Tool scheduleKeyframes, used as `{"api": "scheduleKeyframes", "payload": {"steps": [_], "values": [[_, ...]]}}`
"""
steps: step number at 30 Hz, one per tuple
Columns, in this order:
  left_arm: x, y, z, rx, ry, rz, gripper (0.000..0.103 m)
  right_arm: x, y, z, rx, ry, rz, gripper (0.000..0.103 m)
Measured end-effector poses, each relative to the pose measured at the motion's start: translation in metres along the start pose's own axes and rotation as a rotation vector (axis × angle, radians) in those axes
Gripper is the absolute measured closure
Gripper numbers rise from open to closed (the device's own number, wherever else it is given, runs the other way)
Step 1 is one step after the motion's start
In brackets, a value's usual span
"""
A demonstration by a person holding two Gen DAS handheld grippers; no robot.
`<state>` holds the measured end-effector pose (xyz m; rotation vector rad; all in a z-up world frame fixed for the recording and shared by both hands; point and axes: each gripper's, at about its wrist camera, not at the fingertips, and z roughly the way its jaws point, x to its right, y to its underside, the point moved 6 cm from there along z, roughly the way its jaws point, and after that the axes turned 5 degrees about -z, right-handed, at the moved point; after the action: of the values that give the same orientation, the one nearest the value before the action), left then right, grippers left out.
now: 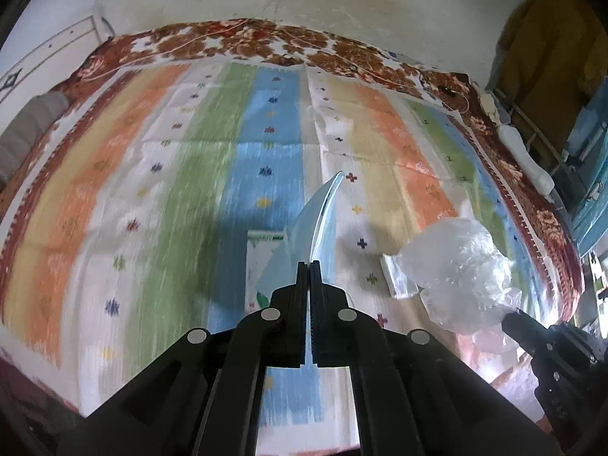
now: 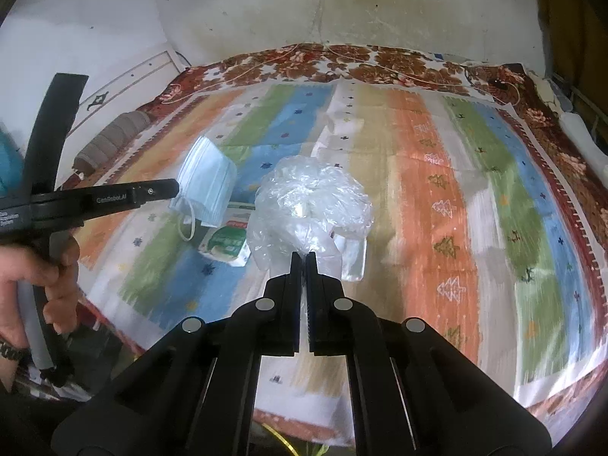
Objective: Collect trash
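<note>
Jaws of the left gripper [image 1: 309,264] are clamped on one pale blue face mask [image 1: 323,216], which sticks out past the tips above the striped cloth [image 1: 159,174]; one crumpled clear bag [image 1: 461,273] hangs at the right from the right gripper [image 1: 511,323], with a small carton [image 1: 262,262] on the cloth below. From the right wrist, the jaws are pinched on that one bag, which bulges just beyond the tips, the mask hangs from the left gripper to its left, and one carton and one clear wrapper [image 2: 355,254] lie on the cloth beneath.

One face mask [image 2: 207,182], one crumpled plastic bag [image 2: 309,205], one small carton [image 2: 226,245], two hand-held grippers [image 1: 308,264] [image 2: 303,254]
</note>
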<state>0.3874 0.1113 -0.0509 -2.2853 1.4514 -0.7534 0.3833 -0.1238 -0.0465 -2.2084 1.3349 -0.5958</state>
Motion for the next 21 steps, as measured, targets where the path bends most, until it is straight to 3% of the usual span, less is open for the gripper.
{"api": "scheduleKeyframes", "payload": {"steps": [4,9,21], "values": [[0.000,0.009,-0.008,-0.022,-0.013,0.004,0.103,-0.008,0.010,-0.017,0.000,0.003,-0.031,0.101],[0.005,0.019,-0.028,-0.024,0.025,-0.004,0.103,-0.007,0.013,-0.040,0.031,-0.007,0.000,0.101],[0.017,0.047,-0.101,0.059,0.142,-0.023,0.103,-0.009,0.025,-0.087,0.108,-0.032,0.049,0.101]]}}
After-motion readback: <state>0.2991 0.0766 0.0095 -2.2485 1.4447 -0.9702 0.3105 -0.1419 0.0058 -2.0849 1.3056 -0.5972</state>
